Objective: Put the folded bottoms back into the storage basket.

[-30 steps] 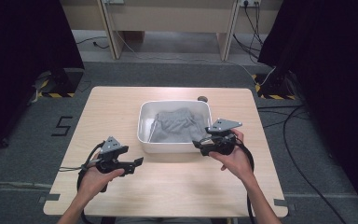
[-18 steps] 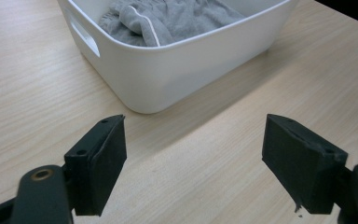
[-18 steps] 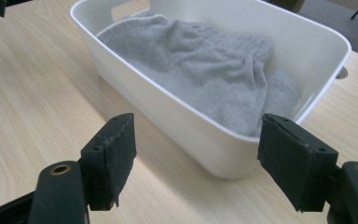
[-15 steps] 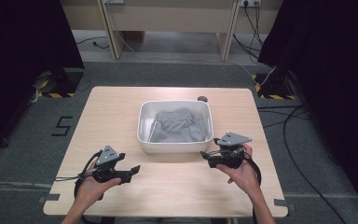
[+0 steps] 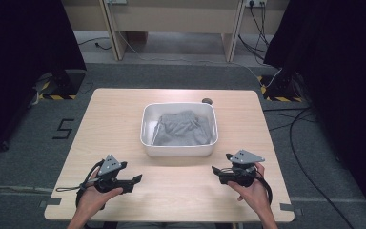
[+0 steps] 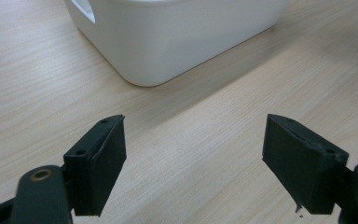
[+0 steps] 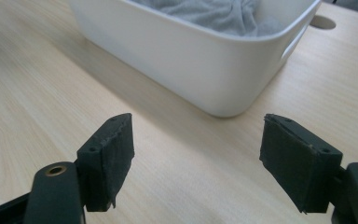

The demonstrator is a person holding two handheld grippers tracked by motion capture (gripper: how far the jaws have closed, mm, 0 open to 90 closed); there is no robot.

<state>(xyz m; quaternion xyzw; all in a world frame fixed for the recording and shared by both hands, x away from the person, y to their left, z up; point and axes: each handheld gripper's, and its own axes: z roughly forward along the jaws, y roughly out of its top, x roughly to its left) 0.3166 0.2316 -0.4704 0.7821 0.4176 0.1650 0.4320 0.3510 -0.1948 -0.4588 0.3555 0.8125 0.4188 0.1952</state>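
Centrally on a light wooden table [image 5: 124,119] sits a white rectangular tub [image 5: 178,150], and inside it lies a crumpled grey cloth [image 5: 181,130]. Nearer the person, a hand comes in from each bottom corner of the high view, each holding a black two-jaw gripper low over the tabletop.

At the left, the left gripper [image 5: 136,180] points toward the middle of the table, well short of the tub's near left corner. Its jaws stand wide apart with nothing between them; in the left gripper view, bare wood shows through the gap [image 6: 193,161], with the tub's rounded corner [image 6: 168,42] beyond.

At the right, the right gripper [image 5: 215,171] points leftward, just off the tub's near right corner. Its jaws are also spread wide and grasp nothing. In the right gripper view [image 7: 196,158], the tub's wall and handle slot [image 7: 205,60] rise ahead, with the grey cloth [image 7: 219,14] showing over the rim.

Neither gripper touches the tub or the cloth.
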